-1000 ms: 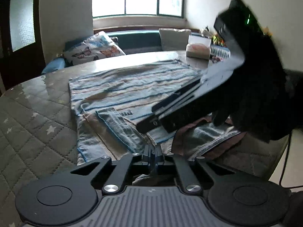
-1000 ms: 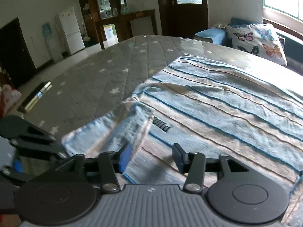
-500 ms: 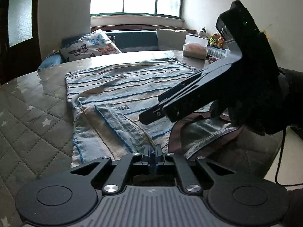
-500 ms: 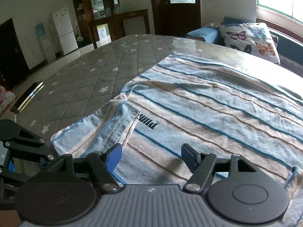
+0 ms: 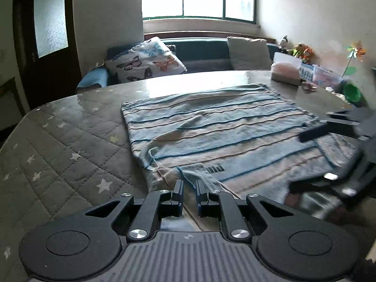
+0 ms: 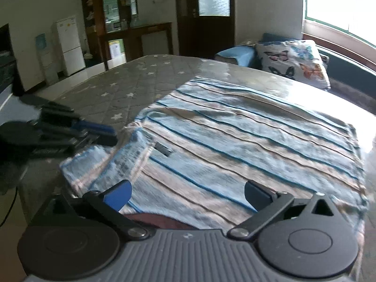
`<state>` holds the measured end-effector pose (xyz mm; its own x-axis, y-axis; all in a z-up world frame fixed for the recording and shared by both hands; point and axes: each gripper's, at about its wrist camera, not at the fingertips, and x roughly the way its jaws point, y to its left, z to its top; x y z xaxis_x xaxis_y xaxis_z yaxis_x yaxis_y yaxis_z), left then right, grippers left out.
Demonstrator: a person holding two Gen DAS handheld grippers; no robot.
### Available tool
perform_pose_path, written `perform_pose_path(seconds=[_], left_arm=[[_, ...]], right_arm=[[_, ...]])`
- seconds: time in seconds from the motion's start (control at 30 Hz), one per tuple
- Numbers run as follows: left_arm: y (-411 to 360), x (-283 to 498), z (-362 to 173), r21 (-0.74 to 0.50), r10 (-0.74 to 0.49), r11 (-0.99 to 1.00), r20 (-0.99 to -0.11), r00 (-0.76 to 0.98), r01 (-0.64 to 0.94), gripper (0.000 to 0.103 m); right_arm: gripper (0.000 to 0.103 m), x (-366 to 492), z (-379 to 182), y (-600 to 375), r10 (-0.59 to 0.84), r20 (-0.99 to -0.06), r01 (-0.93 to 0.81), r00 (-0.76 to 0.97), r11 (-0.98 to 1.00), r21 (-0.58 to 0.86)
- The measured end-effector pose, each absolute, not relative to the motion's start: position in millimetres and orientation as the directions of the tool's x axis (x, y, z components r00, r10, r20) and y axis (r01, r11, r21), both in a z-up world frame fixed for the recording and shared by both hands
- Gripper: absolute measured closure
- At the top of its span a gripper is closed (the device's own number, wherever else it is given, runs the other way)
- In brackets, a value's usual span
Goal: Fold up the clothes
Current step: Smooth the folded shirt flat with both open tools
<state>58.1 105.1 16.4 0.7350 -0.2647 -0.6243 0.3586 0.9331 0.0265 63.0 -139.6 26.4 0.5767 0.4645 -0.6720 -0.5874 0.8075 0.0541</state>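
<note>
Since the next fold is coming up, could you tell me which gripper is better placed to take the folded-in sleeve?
Probably the left gripper: the sleeve of the blue-and-beige striped shirt lies right at its fingertips, jaws opening. The right gripper hangs wide over the shirt's body.

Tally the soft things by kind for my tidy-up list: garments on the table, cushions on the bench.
Garments: 1, the striped shirt
Cushions: 2, one butterfly, one plain
Total: 3
</note>
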Motion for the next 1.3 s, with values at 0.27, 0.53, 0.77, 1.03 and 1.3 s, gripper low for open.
perform_pose_path(seconds=[0.27,0.53,0.77,1.03,1.3], left_arm=[[87.5,71.2,0.1,0.066,-0.254,0.922,-0.640,0.725,0.382,0.090],[82.3,54.3,-1.0,0.082,-0.256,0.915,-0.637,0.727,0.394,0.072],[79.2,33.0,0.0,0.092,-0.258,0.908,-0.648,0.717,0.409,0.059],[83.4,4.2,9.1,0.124,-0.260,0.892,-0.647,0.717,0.435,0.051],[88.0,-28.3,9.9,0.205,-0.266,0.835,-0.661,0.702,0.510,0.041]], right_arm=[[0.000,46.1,29.3,-183.6,0.333,-0.662,-0.471,0.672,0.881,-0.035],[0.000,36.0,27.3,-238.5,0.314,-0.672,-0.400,0.671,0.916,0.028],[0.000,27.1,4.5,-258.7,0.357,-0.704,-0.404,0.614,0.908,0.107],[0.000,15.6,12.0,-264.2,0.409,-0.707,-0.452,0.578,0.881,0.140],[0.000,2.8,14.1,-268.7,0.404,-0.729,-0.505,0.552,0.858,0.094]])
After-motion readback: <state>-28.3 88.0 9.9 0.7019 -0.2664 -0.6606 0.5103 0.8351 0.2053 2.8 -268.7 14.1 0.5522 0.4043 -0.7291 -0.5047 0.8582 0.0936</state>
